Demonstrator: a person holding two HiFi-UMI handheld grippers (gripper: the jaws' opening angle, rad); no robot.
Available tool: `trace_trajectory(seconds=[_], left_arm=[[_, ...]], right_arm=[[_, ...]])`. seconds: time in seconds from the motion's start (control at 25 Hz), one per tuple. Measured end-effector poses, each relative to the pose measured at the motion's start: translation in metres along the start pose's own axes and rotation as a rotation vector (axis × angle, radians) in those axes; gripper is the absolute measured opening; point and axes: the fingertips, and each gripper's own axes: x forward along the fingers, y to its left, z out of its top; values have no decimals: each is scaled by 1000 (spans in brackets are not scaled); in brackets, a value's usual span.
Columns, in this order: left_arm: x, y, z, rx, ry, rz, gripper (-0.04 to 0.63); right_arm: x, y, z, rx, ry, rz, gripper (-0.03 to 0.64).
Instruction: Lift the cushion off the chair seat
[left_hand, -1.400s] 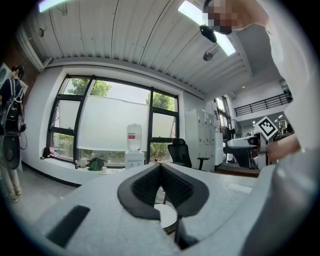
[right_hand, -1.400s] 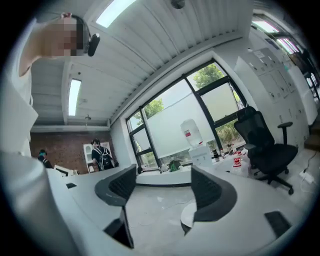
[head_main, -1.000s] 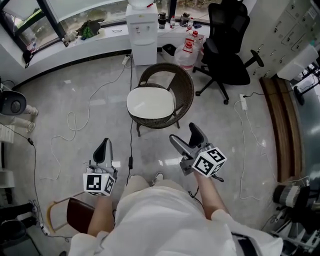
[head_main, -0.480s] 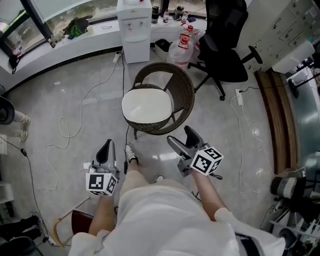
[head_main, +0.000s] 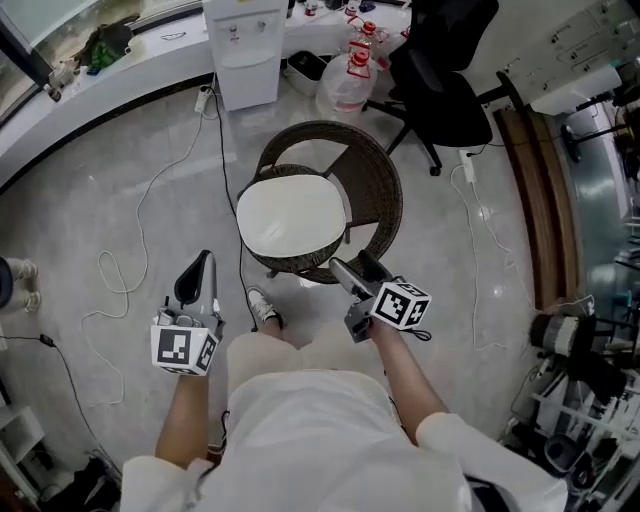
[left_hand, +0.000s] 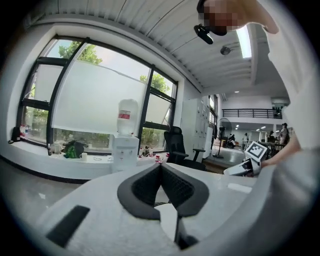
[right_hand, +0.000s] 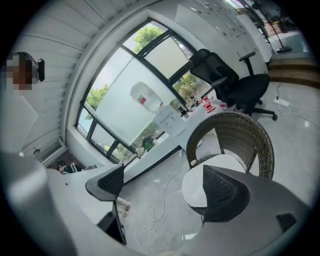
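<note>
White cushion (head_main: 293, 214) flat on the wicker chair (head_main: 385, 190) seat, straight ahead. Nearer of the two: right gripper (head_main: 350, 268), just short of the front edge, jaws wide apart, empty. Farther left: left gripper (head_main: 203, 262), jaws pressed together.

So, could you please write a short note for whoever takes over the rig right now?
Left gripper: jaws together, holding nothing, held low, short of the chair on its left.
Right gripper: jaws apart, empty, near the chair's front edge and aimed at the cushion.
The white cushion lies flat on the seat of the wicker chair; neither gripper touches it.
Done: the approach only.
Left: grip the cushion's edge and lift it off the seat.
</note>
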Motion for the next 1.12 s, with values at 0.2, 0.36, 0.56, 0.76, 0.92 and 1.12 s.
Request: trace_trajectory(seconds=[0.2, 0.36, 0.56, 0.76, 0.92, 1.12], left_arm=[[44, 10, -25, -42, 78, -57, 15], [64, -7, -63, -67, 149, -84, 15], [102, 9, -96, -111, 160, 14, 15], [113, 9, -124, -156, 204, 31, 15], [121, 6, -146, -171, 239, 45, 15], [126, 2, -159, -169, 268, 34, 15]], right_arm=[[44, -44, -7, 115, -2, -91, 489], [68, -95, -29, 161, 33, -139, 489], [124, -192, -43, 153, 88, -202, 489], [148, -251, -74, 212, 169, -306, 489], [165, -294, -100, 232, 216, -380, 488], [180, -341, -113, 245, 229, -455, 485]])
